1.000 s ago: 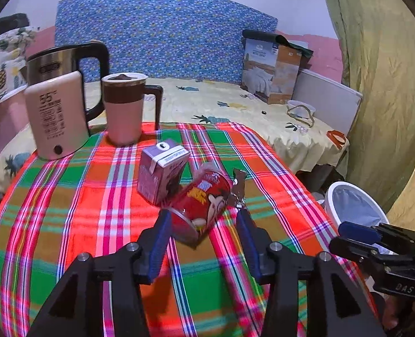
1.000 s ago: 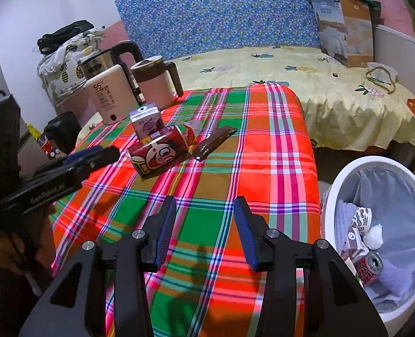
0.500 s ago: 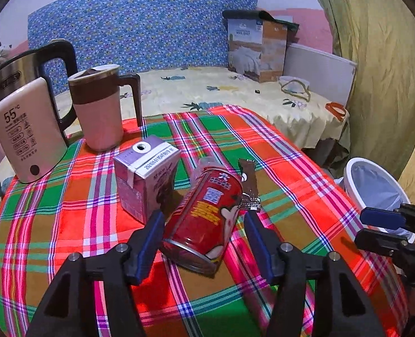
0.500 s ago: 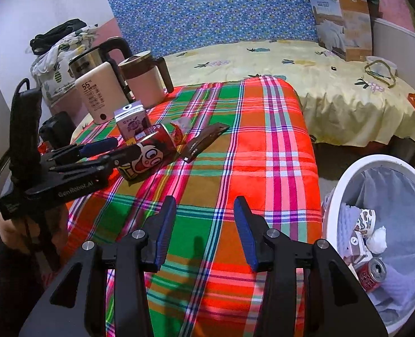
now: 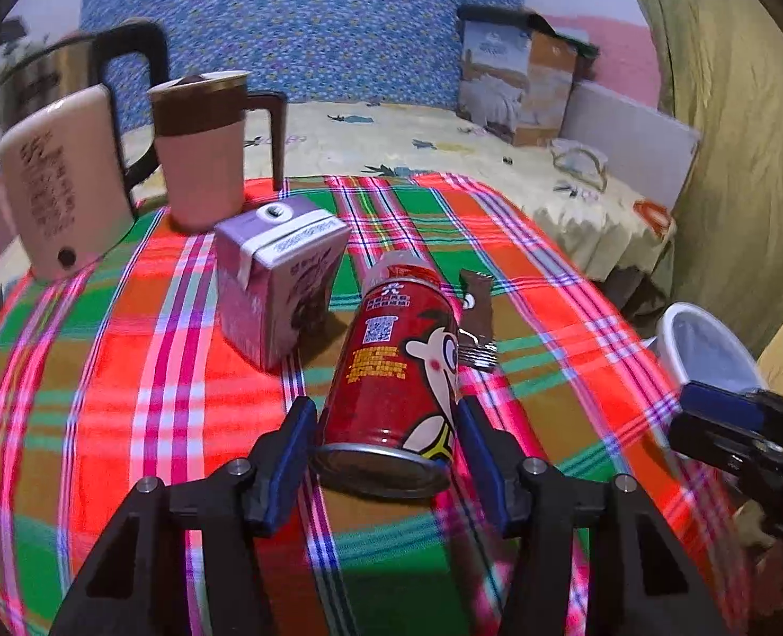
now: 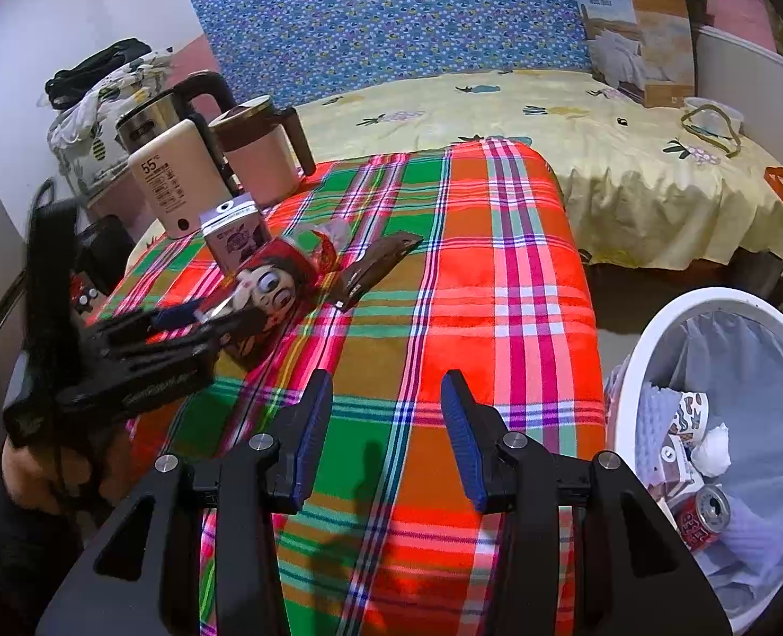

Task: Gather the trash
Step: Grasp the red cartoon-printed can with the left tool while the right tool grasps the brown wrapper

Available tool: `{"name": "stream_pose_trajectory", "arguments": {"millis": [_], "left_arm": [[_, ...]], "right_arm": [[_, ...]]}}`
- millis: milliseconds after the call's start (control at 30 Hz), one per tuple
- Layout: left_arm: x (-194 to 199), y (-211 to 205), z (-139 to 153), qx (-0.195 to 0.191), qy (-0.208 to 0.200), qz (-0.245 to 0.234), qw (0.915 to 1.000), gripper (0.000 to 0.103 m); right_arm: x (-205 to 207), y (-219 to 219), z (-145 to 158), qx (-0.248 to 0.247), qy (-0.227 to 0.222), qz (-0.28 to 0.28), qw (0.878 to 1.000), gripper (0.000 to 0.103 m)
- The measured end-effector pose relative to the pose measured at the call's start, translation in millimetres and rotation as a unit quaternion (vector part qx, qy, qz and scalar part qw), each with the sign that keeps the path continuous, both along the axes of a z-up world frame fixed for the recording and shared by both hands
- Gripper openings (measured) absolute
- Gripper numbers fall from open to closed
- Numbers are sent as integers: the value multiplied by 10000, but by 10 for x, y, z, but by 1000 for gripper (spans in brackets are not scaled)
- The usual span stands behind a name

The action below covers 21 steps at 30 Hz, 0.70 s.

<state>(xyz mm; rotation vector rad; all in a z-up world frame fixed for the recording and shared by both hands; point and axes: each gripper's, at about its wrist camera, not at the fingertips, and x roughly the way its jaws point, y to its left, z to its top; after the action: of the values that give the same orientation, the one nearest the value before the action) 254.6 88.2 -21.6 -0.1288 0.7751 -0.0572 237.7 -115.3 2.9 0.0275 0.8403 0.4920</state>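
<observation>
A red cartoon can (image 5: 397, 371) lies on its side on the plaid tablecloth (image 5: 142, 371). My left gripper (image 5: 386, 440) is open with its jaws on either side of the can's near end. A purple drink carton (image 5: 277, 286) stands just left of the can, and a brown wrapper (image 5: 476, 318) lies to its right. In the right wrist view the can (image 6: 275, 286), carton (image 6: 232, 233) and wrapper (image 6: 375, 265) show at the left. My right gripper (image 6: 386, 424) is open and empty over the cloth. A white trash bin (image 6: 730, 424) with trash sits at the right.
A beige kettle (image 5: 58, 196) and a pink jug (image 5: 201, 153) stand at the table's far left. A bed with a yellow sheet (image 6: 550, 122) lies behind the table. A cardboard box (image 6: 640, 37) rests on the bed. The bin also shows in the left wrist view (image 5: 704, 350).
My left gripper has moved forward so its jaws now flank the can. My right gripper has shifted slightly and stays open.
</observation>
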Motion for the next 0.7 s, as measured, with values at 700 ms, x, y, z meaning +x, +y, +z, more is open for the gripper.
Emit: {"name": "stream_pose_trajectory", "arguments": {"millis": [700], "left_arm": [[-466,467,-11,-681,-253,657,9952,54]], "right_arm": [[691,704,-256,-70,369,-207,9991,45]]}}
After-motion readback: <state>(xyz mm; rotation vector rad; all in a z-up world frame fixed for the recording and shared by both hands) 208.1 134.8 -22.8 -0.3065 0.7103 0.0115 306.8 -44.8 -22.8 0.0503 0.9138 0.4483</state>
